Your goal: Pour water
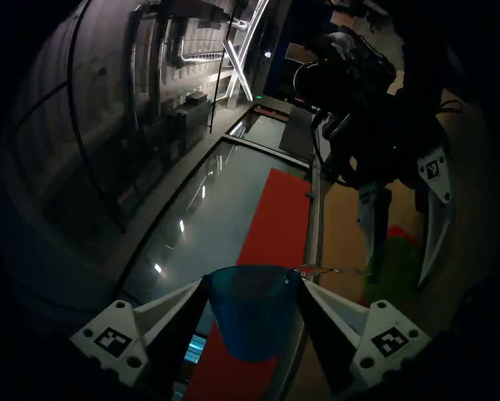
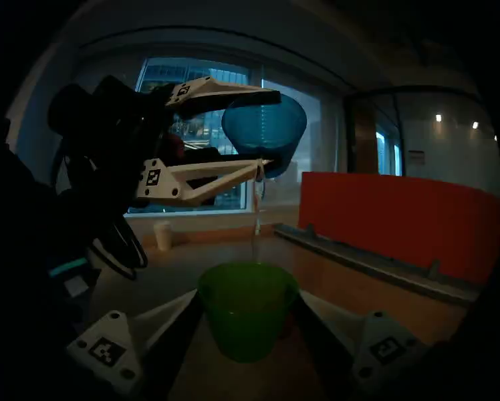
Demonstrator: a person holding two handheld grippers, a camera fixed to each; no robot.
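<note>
the left gripper (image 2: 271, 130) is clamping the blue cup (image 2: 250, 127), tipping it over the table (image 2: 330, 281); a thin stream of water (image 2: 255, 220) is falling into the green cup (image 2: 246, 327), which the right gripper (image 2: 248, 297) is squeezing between both fingers directly below.

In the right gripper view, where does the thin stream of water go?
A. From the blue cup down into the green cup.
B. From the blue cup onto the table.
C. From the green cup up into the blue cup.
A: the blue cup, tilted in the left tongs, lets a thin stream fall into the green cup held below it in the right tongs.
</note>
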